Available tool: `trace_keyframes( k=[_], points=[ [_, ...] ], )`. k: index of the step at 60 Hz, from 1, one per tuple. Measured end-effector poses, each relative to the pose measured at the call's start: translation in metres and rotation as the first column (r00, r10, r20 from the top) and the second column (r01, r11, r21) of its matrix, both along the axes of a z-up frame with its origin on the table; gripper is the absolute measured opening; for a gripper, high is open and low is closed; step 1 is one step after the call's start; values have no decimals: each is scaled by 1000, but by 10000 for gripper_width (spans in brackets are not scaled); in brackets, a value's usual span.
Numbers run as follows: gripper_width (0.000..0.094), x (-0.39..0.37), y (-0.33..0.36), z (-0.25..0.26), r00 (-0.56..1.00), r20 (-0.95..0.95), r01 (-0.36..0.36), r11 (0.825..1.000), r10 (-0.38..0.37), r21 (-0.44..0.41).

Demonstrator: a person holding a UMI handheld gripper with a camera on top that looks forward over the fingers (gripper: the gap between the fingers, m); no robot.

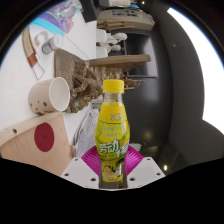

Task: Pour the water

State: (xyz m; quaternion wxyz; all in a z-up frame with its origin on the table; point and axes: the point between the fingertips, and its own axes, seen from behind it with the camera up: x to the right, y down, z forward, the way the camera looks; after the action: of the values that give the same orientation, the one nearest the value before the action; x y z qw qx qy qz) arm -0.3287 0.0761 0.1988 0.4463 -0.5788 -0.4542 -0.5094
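The tool (113,170) is clenched on a yellow drink bottle (112,135), its two fingers pressed in against the bottle's lower body from either side. The pink pads (88,156) show at both flanks of the bottle's base, touching the label, and the pale finger ends sit just below them. The bottle stands upright between the fingers, its yellow cap (113,86) still screwed on at the top. Its label is yellow-green with white characters and a darker green band near the bottom; whether the base rests on the tabletop (18,85) or is lifted off it cannot be told, since the fingers hide the bottom.

Beyond and to the left of the bottle a white cup (49,95) lies tipped on its side on the pale tabletop, its open mouth facing toward the bottle. Nearer, left of the fingers, is a light wooden board with a dark red disc (42,138) on it. Behind the bottle rises a wooden rack-like stand (82,72) with a flat shelf, and several small white items (112,42) sit past it, too small to make out. To the right the ground is a dark, plain surface (175,100)
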Motion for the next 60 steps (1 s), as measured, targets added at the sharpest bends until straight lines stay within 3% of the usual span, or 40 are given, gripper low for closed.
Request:
trace_keyframes(
  k=[12, 19, 30, 36, 44, 51, 60],
  points=[
    [275, 4, 44, -19, 938, 347, -19, 999, 27, -26],
    [275, -5, 56, -25, 877, 473, -71, 997, 82, -41],
    [277, -9, 61, -29, 877, 468, -90, 994, 110, -65],
    [276, -9, 56, -22, 944, 315, -84, 995, 98, -58],
    [277, -9, 40, -17, 983, -182, -24, 995, 6, -94],
    [278, -23, 29, -17, 798, -601, -49, 990, -41, -133],
    [278, -40, 21, -34, 472, -878, -105, 983, -85, -152]
  ],
)
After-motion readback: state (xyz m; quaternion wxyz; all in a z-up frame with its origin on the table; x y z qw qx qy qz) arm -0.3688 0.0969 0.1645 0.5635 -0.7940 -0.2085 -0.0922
